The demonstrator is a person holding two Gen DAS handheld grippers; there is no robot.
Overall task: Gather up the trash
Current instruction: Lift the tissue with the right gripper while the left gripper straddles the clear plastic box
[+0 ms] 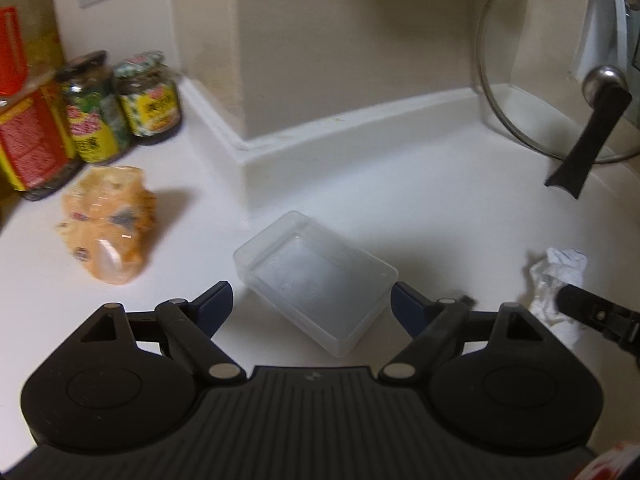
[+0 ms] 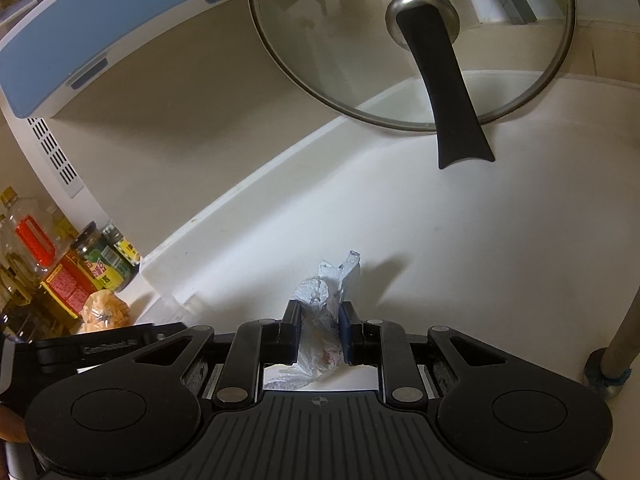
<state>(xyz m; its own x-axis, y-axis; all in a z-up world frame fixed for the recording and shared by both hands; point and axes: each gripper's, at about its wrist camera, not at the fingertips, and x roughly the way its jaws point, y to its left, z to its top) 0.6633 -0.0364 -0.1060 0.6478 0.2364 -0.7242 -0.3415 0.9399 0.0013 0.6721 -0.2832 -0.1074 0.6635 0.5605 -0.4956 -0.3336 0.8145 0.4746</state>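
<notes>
A clear plastic box (image 1: pixel 316 280) lies on the white counter, its near end reaching in between the wide-spread fingers of my left gripper (image 1: pixel 310 306); the pads do not touch it. A crumpled orange wrapper (image 1: pixel 108 220) lies to the left of the box and also shows in the right wrist view (image 2: pixel 105 312). My right gripper (image 2: pixel 319 334) is shut on a crumpled white tissue (image 2: pixel 320 336), which sticks out beyond the fingertips. In the left wrist view that tissue (image 1: pixel 556 284) sits at the right with a finger of the right gripper on it.
Several jars (image 1: pixel 120 104) and a bottle stand at the back left by the wall. A glass pan lid (image 2: pixel 412 40) with a black handle leans on the back wall at the right. A wall corner juts out behind the box. A post (image 2: pixel 620 332) rises at the far right.
</notes>
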